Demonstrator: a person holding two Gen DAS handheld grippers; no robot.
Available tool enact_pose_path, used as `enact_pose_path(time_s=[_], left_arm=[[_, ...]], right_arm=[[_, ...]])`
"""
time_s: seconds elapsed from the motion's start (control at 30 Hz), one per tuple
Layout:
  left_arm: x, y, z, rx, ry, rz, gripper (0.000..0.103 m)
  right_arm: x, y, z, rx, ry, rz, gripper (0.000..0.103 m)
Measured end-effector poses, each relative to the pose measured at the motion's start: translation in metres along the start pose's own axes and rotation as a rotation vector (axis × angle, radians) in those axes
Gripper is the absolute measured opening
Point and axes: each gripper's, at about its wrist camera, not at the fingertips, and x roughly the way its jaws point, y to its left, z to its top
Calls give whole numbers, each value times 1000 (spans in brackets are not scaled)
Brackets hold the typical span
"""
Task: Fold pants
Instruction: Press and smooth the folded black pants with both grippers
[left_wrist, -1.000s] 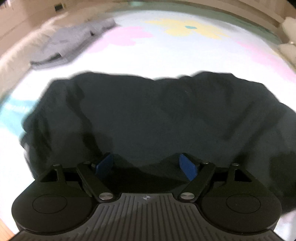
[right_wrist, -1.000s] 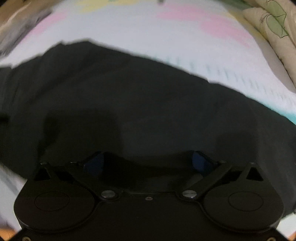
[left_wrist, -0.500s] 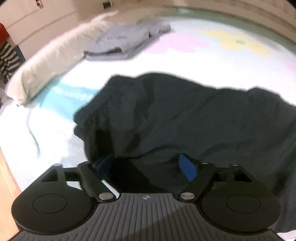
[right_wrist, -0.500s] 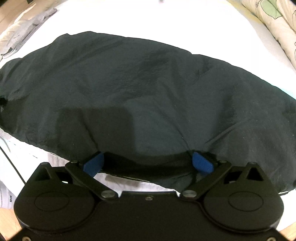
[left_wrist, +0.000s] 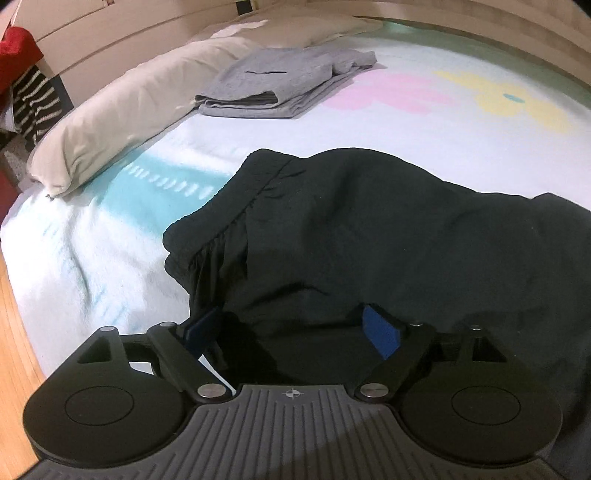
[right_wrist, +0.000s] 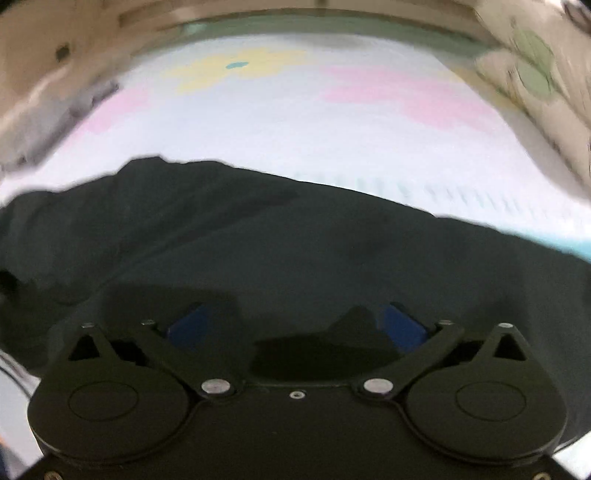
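Black pants (left_wrist: 388, 229) lie crumpled on the bed, the elastic waistband (left_wrist: 236, 206) at their left end. My left gripper (left_wrist: 291, 332) is open, its blue pads (left_wrist: 380, 336) wide apart over the near edge of the pants by the waistband end. In the right wrist view the pants (right_wrist: 258, 243) fill the lower half, blurred. My right gripper (right_wrist: 295, 325) is open too, its blue pads (right_wrist: 402, 325) spread just above the black cloth. Neither gripper holds cloth.
The bed sheet (left_wrist: 424, 122) is white with pink, yellow and teal prints. A folded grey garment (left_wrist: 280, 81) lies at the far left beside a long white pillow (left_wrist: 122, 110). Wooden floor (left_wrist: 14, 332) shows at the left bed edge. A flowered pillow (right_wrist: 535, 74) lies at the right.
The left view has swung left and closer to the waistband end of the pants. The right gripper has tilted up from looking down on the pants, and its view is now blurred.
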Motion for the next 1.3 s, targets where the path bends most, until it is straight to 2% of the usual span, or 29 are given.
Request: enact_pose_path(time_s=[0.07,0.13,0.2,0.33,0.47,0.63,0.8,0.83,0.87,0.93,1.03,1.17,1.3], left_arm=[[-4,3,3,-18,9,-22,83],[-12,4,8,-30,-12,-49,83],[-23,-4,8,-27,-48,-68,83],[-39,-33,9,49,-92,-146,83],[-49,-76,3,159,-82,-233,83],[-55,-131,-10,274,-19,-350,83],[-55,-171,-28,381,-7,-367,83],[-55,-178,-31,401,1,-375,83],[-54,-181,-34,419,14,-382,83],[-49,-191,-40,457,56,-383,84],[-48,-192,-46,445,39,-392,87],[-46,-187,-44,427,57,-415,88],[-44,-187,-46,436,52,-412,89]], right_arm=[[15,22,3,-129,50,-64,102],[23,35,-1,-215,77,-77,102],[22,30,-1,-160,71,-69,102],[28,-6,1,-1,145,30,102],[20,-42,-4,58,155,-84,102],[12,-109,-18,212,187,-162,102],[4,-156,-32,316,214,-198,102],[2,-164,-35,324,217,-232,102],[-4,-174,-37,323,213,-252,102],[-8,-188,-43,351,216,-232,102],[-15,-209,-50,399,205,-236,102],[-26,-219,-55,406,171,-211,102],[-55,-244,-51,466,54,-212,102]])
